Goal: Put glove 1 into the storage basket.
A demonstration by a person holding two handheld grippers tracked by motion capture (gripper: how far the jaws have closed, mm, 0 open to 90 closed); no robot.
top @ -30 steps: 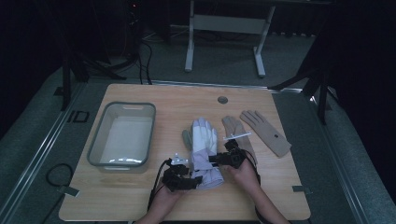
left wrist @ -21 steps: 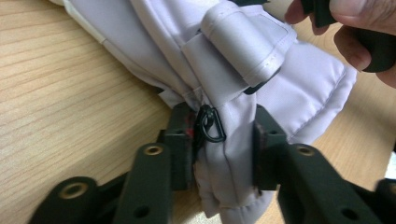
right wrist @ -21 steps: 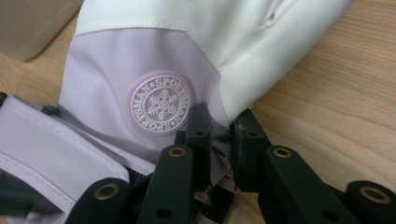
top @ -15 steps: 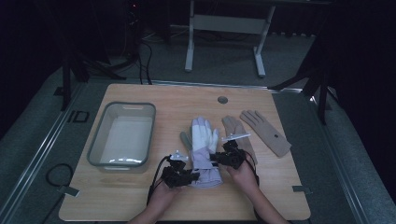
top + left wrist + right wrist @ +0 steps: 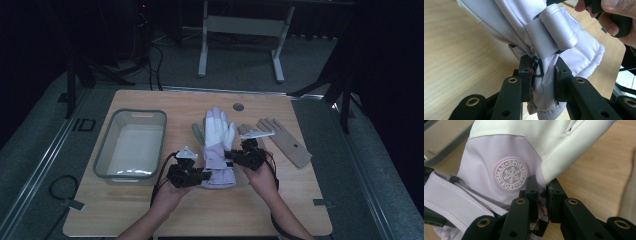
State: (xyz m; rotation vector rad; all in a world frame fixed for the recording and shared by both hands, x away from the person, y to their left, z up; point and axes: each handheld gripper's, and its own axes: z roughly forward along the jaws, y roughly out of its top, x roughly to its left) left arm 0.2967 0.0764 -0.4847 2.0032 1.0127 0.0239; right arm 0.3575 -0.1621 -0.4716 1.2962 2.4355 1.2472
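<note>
This looks like a lab or recording studio: a bare light wooden counter (image 5: 150, 215) stands on grey carpet in a dark room, black stand legs (image 5: 75, 85) flank it left and right, and a grey metal table frame (image 5: 240, 25) stands far behind.

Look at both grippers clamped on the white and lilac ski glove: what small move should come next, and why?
Probably lift the ski glove a little higher and carry it left toward the grey bin. The left gripper and the right gripper each pinch the cuff fabric, so the grip looks secure, and the bin stands open beside it, while its fingertips seem to rest on the table.
</note>
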